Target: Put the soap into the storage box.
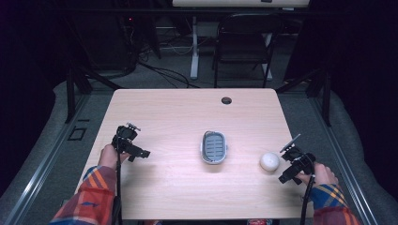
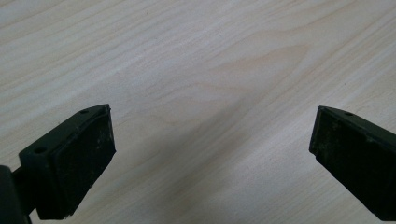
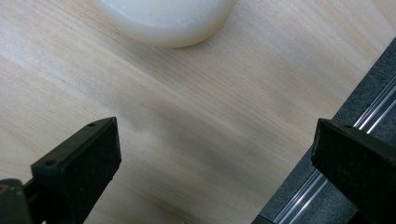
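White ball sat on the tabletop near its right edge, just beside the right gripper, whose jaws stood wide apart with nothing between them. In the right gripper view the ball lay ahead of the jaws. A grey dish rested mid-table, well apart. The left gripper hovered at the left, jaws spread over bare wood.

Small, smooth, cream-white round ball resting on the pale wooden table, well to the right of the grey oval slatted soap dish. That dish lies flat near the table's middle, long side running front to back.
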A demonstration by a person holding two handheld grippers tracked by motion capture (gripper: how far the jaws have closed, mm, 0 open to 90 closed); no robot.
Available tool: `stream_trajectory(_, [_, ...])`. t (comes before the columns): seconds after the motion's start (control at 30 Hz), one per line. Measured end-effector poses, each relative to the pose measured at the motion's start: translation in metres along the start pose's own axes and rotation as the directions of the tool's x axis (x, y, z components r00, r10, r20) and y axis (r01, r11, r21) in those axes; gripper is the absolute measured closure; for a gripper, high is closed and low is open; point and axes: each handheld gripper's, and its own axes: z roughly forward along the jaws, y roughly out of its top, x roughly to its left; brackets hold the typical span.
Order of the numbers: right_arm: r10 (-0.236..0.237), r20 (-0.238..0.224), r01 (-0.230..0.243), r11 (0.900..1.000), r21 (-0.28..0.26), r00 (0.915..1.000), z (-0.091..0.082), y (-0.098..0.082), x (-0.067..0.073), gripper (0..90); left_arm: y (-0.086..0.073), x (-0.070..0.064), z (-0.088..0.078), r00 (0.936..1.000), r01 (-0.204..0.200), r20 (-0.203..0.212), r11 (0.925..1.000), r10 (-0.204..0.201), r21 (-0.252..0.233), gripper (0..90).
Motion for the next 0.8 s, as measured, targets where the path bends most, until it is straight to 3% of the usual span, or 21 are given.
stream_trajectory(0.27, [0.015, -0.006, -0.015, 0.999, -0.031, 0.9999, 0.0026, 0.0010, 0.0031, 1.3, -0.0010, 0.0001, -0.0003, 1.0000, -0.006, 0.002, 1.0000, 0.006, 0.001, 0.1])
stream_trajectory(0.37, [-0.023, 0.011, 0.023, 1.000, 0.022, 0.9997, -0.0001, 0.0036, 0.0025, 1.3, -0.0008, -0.0008, -0.0001, 1.0000, -0.006, -0.001, 1.0000, 0.006, -0.002, 0.1])
stream_trajectory(0.73, [-0.032, 0.018, 0.032, 0.999, 0.012, 0.9993, 0.0013, 0.0070, 0.0064, 1.1, -0.0002, -0.0017, 0.0010, 0.9998, -0.015, 0.015, 0.9999, 0.015, 0.004, 0.1])
stream_trajectory(0.8, [-0.025, 0.014, 0.025, 1.000, -0.010, 0.9996, 0.0027, 0.0068, 0.0071, 1.0, 0.0000, -0.0019, 0.0011, 0.9997, -0.018, 0.015, 0.9998, 0.018, 0.005, 0.1])
